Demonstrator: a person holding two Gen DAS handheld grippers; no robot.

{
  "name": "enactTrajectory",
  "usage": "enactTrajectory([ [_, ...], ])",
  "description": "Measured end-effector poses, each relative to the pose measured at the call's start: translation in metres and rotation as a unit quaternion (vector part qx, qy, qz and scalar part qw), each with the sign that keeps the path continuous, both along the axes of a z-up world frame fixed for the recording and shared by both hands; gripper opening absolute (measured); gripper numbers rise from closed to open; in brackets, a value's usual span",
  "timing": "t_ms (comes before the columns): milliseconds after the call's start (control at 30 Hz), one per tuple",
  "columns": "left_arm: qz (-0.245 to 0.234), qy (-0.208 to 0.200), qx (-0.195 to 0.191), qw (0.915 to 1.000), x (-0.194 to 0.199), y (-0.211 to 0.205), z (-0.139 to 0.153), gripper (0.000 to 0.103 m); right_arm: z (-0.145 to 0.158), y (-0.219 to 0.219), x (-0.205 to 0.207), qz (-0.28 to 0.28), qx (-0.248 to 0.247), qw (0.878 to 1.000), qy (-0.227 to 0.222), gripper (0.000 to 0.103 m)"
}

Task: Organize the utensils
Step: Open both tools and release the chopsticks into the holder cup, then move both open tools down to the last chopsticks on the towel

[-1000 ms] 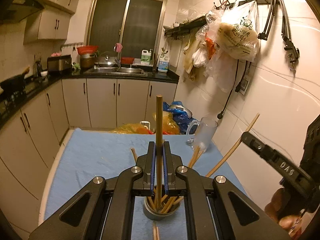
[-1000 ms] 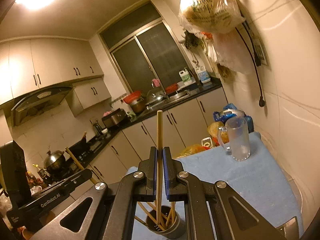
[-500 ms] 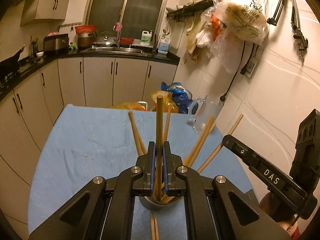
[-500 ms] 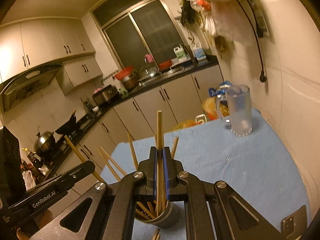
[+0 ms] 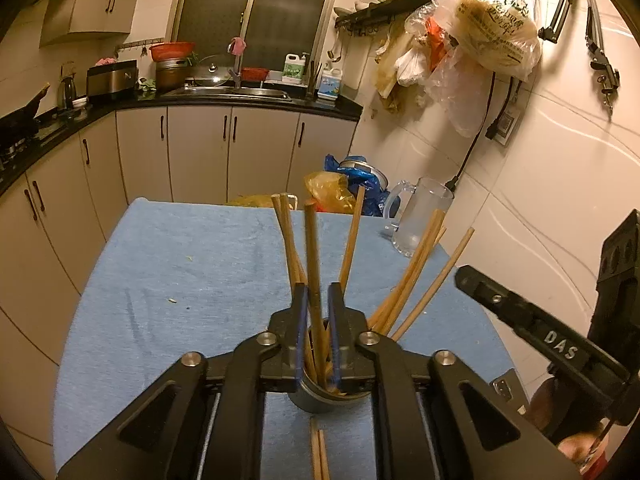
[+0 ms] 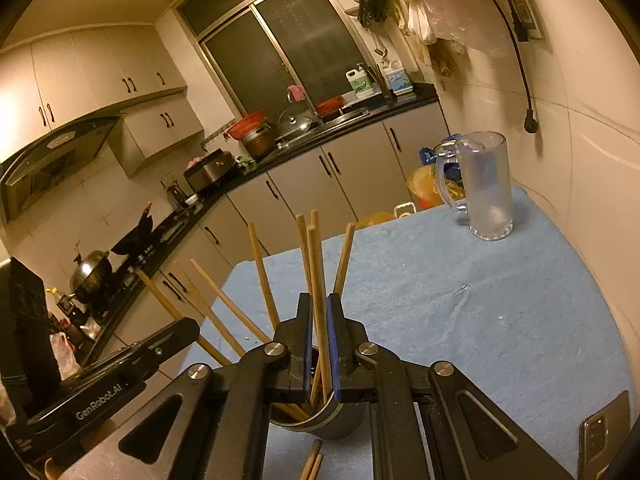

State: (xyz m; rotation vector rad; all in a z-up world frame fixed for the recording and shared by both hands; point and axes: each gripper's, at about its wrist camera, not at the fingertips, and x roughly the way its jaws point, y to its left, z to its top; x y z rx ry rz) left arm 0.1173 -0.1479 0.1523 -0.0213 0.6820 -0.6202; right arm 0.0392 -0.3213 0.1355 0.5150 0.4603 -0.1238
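Now the left gripper has its jaws opening around a brown wooden chopstick standing in the round grey metal holder on the blue-clothed table, while the right gripper pinches another wooden chopstick over that holder.

In my left wrist view the cup stands on the surface at 6 o'clock, chopsticks upright in it. Two loose chopsticks lie on the surface before the cup. The mug stands at 2 o'clock, the phone at 4 o'clock, and the sink counter lies behind at 12 o'clock.
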Motion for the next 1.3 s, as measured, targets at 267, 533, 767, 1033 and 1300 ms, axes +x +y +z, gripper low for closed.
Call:
enactTrajectory([
  [267,0.014,-0.036,-0.014,0.9992,-0.034,0.032,0.011,0.025,0.003,0.006,-0.04,-0.003,0.008,1.0,-0.018,0.016],
  [533,-0.002,0.031,0.002,0.9995,-0.076,0.068,-0.054,0.026,-0.069,0.037,-0.075,0.021,0.037,0.998,0.052,0.016],
  [767,-0.039,0.136,0.056,0.9884,-0.082,0.055,-0.125,0.026,-0.125,0.059,-0.085,0.041,0.051,0.992,0.104,0.016],
  [1033,-0.056,0.16,0.1,0.9805,-0.063,0.016,-0.147,0.026,-0.133,0.052,-0.097,0.022,0.041,0.993,0.107,0.016],
  [1300,-0.04,0.16,0.139,0.9766,-0.04,-0.007,-0.161,0.021,-0.133,0.043,-0.101,0.017,0.056,0.993,0.106,0.017],
])
